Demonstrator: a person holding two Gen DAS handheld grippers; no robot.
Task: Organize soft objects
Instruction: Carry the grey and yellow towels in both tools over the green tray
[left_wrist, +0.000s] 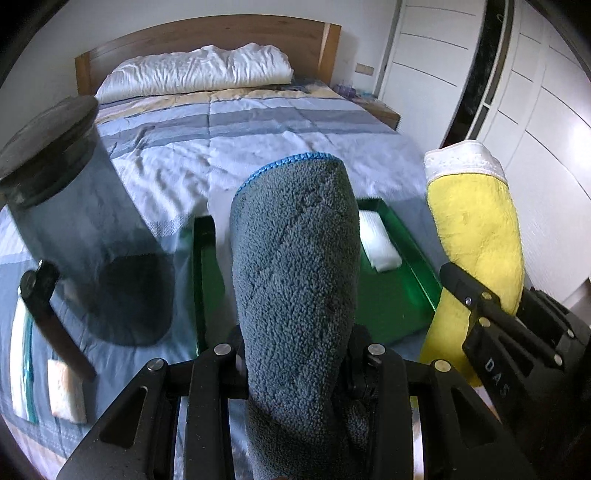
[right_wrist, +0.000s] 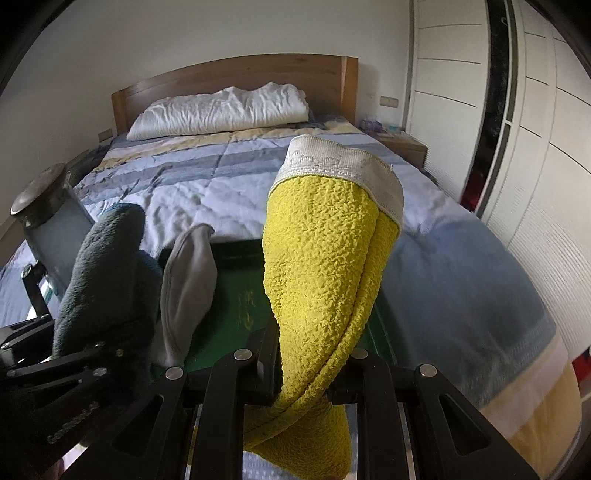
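Grey fleece cloth (left_wrist: 295, 266) clamped in left gripper (left_wrist: 299, 354), yellow towel (right_wrist: 325, 266) clamped in right gripper (right_wrist: 306, 373), white pad (left_wrist: 378, 240) on green tray (left_wrist: 399, 310) seen only from left wrist

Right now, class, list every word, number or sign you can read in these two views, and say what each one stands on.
"DAS": raised letters on the black body of the right gripper, seen from the left wrist view; more may follow, cut off.
Raised lettering on the left gripper: too blurred to read.
Faint yellowish marks on the floor of the green tray: unreadable.
Nothing else carries text.
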